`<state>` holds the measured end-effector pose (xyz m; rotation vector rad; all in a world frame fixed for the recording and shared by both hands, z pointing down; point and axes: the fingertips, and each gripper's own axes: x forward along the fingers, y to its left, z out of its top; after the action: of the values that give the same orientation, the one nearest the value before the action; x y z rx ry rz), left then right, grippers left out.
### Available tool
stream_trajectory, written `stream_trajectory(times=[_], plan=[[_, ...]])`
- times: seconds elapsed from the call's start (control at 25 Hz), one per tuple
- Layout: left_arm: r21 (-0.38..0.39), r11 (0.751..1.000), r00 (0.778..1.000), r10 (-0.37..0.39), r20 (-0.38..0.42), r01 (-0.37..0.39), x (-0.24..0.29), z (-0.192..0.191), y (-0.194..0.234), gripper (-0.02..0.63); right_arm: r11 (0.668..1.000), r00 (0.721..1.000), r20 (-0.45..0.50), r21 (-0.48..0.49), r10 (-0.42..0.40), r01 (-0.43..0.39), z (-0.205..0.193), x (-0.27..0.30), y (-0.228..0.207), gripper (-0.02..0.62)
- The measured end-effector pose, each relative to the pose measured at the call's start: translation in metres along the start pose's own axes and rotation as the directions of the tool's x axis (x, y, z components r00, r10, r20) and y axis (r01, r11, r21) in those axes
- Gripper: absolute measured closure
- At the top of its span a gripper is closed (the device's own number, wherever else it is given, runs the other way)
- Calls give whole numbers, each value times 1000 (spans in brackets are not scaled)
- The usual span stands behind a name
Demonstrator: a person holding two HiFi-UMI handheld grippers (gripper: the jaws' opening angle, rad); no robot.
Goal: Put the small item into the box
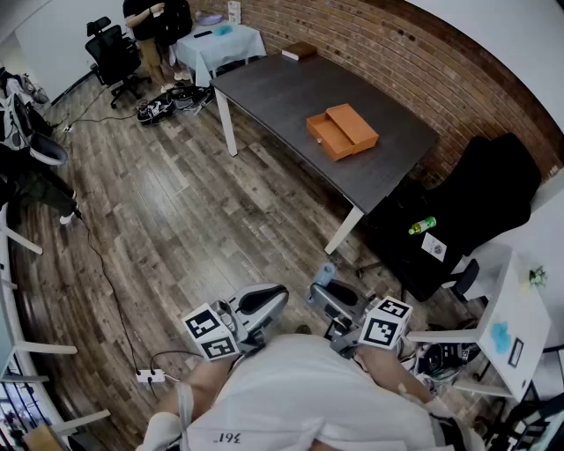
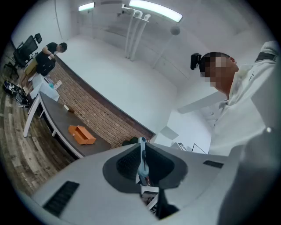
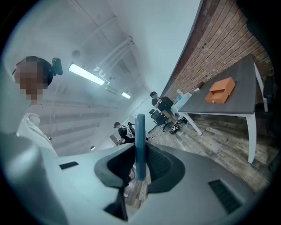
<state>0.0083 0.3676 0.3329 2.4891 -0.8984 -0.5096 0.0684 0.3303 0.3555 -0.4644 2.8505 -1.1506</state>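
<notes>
The orange box [image 1: 342, 130] lies open on the dark table [image 1: 282, 88], far ahead of me; it also shows as the orange box [image 2: 81, 134] and, small, as the orange box [image 3: 221, 90]. Both grippers hang close to my body, over the wood floor. My right gripper [image 1: 322, 284] is shut on a small blue item [image 1: 326, 274], which stands upright between the jaws as the blue item [image 3: 140, 140] in the right gripper [image 3: 140, 151]. My left gripper [image 1: 280, 298] has its jaws together; a thin pale-blue strip shows in the seam of the left gripper [image 2: 142, 160], and I cannot tell what it is.
A brown book [image 1: 300, 51] lies at the table's far end. Black bags [image 1: 458, 211] with a green bottle [image 1: 422, 225] sit right of the table, beside a white desk [image 1: 515, 317]. A person [image 1: 154, 18], an office chair [image 1: 115, 53] and a cloth-covered table [image 1: 220, 40] stand far back. A power strip [image 1: 148, 376] lies on the floor.
</notes>
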Motion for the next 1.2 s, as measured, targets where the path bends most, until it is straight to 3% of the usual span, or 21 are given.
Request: stream_trajectory(times=[0.48, 0.84, 1.08, 1.2], plan=[[-9, 1000, 1000, 17, 18, -17, 18, -4, -3, 565, 999, 999, 8, -2, -51, 51, 13, -25, -18, 511], [-14, 999, 999, 33, -12, -33, 43, -20, -6, 565, 998, 999, -28, -56, -19, 18, 20, -43, -26, 511], [-19, 998, 998, 56, -25, -57, 61, -27, -4, 565, 991, 993, -40, -83, -111, 107, 28, -56, -56, 511], [-20, 997, 997, 71, -30, -71, 70, -29, -2, 565, 991, 992, -56, -68, -117, 113, 30, -58, -67, 511]])
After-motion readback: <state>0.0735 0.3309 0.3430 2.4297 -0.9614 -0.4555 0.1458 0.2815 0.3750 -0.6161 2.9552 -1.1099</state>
